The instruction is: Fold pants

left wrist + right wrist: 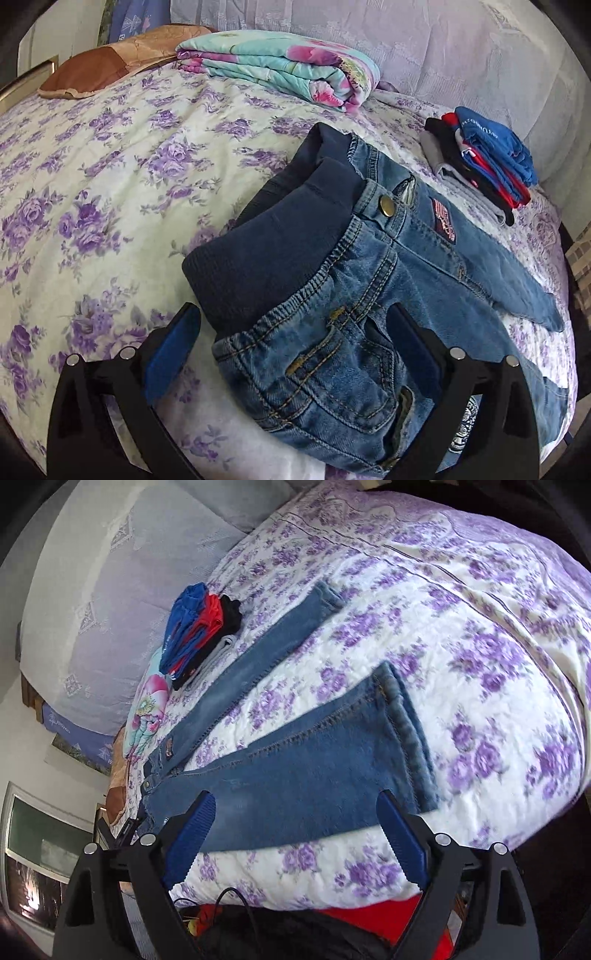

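Small blue jeans point(343, 280) with a dark ribbed waistband lie spread on the purple-flowered bedspread point(110, 177). In the left wrist view my left gripper point(295, 332) is open, its blue-padded jaws on either side of the near waistband and hip pocket. In the right wrist view the jeans point(306, 768) show both legs apart, one running up toward the clothes pile. My right gripper point(295, 819) is open, its jaws spanning the near leg close to the hem, by the bed's edge.
A stack of folded blue, red, black and grey clothes point(480, 162) lies beyond the jeans; it also shows in the right wrist view point(199, 631). A folded floral blanket point(284, 70) and a brown pillow point(110, 62) lie at the bed's head. A lilac cover point(443, 48) hangs behind.
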Action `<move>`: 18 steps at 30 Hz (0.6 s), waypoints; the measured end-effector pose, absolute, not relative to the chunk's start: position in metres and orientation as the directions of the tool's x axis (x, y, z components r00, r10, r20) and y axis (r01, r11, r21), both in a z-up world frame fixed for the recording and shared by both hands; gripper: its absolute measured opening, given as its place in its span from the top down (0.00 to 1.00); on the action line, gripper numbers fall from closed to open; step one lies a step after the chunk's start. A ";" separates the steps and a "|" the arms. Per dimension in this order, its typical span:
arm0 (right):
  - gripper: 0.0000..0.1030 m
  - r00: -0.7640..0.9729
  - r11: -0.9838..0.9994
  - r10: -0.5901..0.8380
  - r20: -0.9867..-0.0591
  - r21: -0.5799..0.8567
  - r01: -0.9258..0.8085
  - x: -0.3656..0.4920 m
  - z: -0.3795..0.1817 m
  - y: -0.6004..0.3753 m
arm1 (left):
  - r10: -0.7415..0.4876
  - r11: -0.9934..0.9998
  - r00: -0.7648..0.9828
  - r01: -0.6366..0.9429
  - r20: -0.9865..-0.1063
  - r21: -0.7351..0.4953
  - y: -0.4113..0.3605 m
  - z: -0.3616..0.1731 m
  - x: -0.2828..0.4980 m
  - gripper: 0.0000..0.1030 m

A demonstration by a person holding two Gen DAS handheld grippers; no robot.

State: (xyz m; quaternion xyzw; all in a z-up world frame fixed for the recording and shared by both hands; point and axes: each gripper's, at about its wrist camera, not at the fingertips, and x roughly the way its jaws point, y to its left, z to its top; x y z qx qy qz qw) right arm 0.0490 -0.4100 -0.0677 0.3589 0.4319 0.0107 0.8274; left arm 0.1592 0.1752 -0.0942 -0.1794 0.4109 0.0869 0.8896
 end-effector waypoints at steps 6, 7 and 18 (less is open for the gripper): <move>0.14 0.631 0.608 0.385 -0.674 0.699 0.376 0.044 -0.119 -0.427 | -0.006 0.918 0.653 -0.297 -0.757 -0.263 0.178 -0.094 0.156 0.05; 0.14 0.646 0.594 0.379 -0.662 0.710 0.379 0.046 -0.125 -0.428 | -0.015 0.911 0.655 -0.302 -0.755 -0.280 0.180 -0.094 0.156 0.05; 0.88 0.773 0.572 0.360 -0.523 0.778 0.260 0.080 -0.134 -0.444 | -0.034 0.815 0.683 -0.404 -0.730 -0.416 0.202 -0.088 0.137 0.64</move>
